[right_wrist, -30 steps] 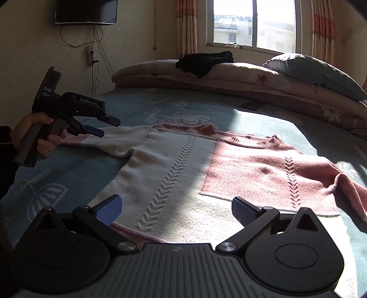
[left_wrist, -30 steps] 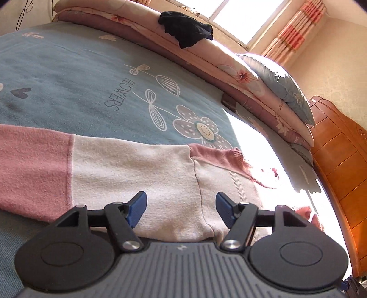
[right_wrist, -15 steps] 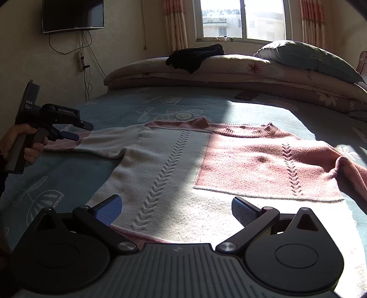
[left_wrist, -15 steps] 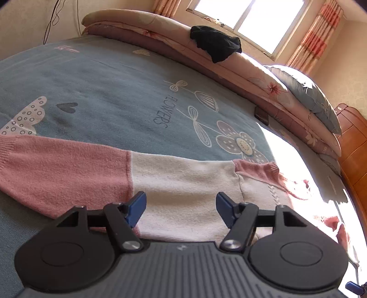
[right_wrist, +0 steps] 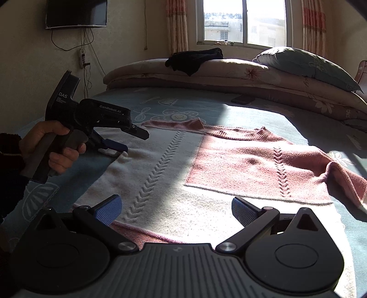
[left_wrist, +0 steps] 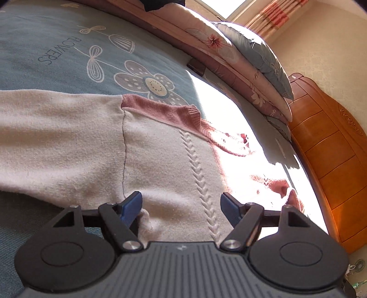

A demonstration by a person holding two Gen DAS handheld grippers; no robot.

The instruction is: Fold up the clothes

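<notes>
A cream and pink knitted sweater (right_wrist: 229, 160) lies spread flat on the bed, its hem nearest my right gripper. My right gripper (right_wrist: 175, 211) hovers open over the hem with nothing between its pads. A hand holds my left gripper (right_wrist: 130, 141) at the sweater's left armpit, where sleeve meets body. In the left wrist view the left gripper (left_wrist: 181, 206) has its jaws opening, with the cream knit (left_wrist: 160, 160) lying under and between the blue pads and a small fold of cloth beside the left pad (left_wrist: 133, 204). The pads do not press on it.
The bed has a blue flowered cover (right_wrist: 252, 114). Rolled quilts, a pillow (right_wrist: 309, 66) and a black garment (right_wrist: 195, 59) line its far edge, with a dark flat object (right_wrist: 243, 99) in front of them. A wooden headboard (left_wrist: 332, 160) stands at the right. A TV (right_wrist: 75, 12) hangs on the wall.
My left gripper slid along the sleeve from the pink cuff end to the armpit, and its jaws stand a little wider. The right gripper and the sweater body stayed put.
</notes>
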